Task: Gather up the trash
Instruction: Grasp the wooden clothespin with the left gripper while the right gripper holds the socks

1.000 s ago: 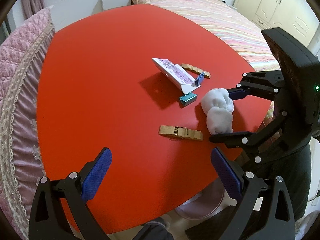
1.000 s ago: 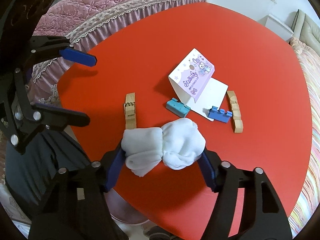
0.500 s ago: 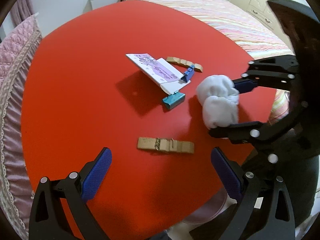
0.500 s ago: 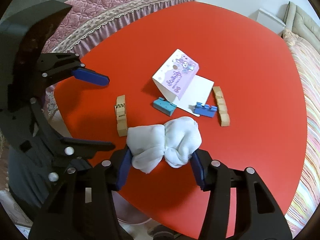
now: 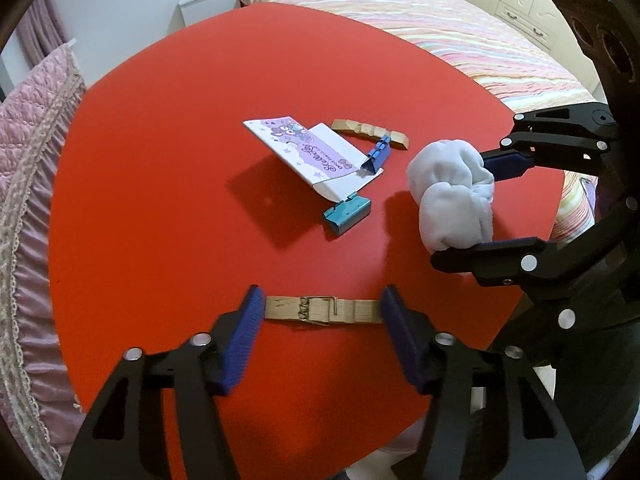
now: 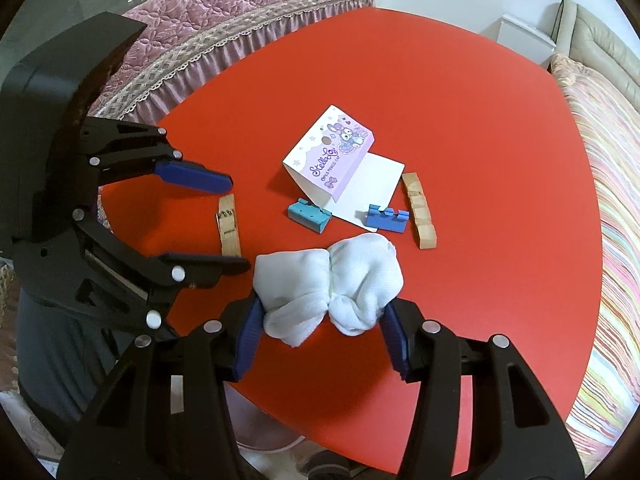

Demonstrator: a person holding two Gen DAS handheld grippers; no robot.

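Observation:
My right gripper (image 6: 322, 336) is shut on a crumpled white tissue wad (image 6: 328, 286) and holds it above the red table (image 6: 480, 120); the wad also shows in the left wrist view (image 5: 452, 196). My left gripper (image 5: 322, 316) is open, its blue pads at either end of a wooden clothespin (image 5: 322, 311) lying flat near the table's front edge. That clothespin shows in the right wrist view (image 6: 229, 226) between the left gripper's fingers (image 6: 192, 176).
A folded purple-and-white card (image 5: 304, 152), a teal clip (image 5: 347, 214), a blue clip (image 5: 378, 156) and a second wooden clothespin (image 5: 370, 133) lie mid-table. A pink quilted cover (image 5: 24, 140) is left, a striped bed (image 5: 440, 24) beyond.
My left gripper moved forward and down and narrowed, so its pads now flank the wooden clothespin. My right gripper kept hold of the tissue wad and lifted it slightly.

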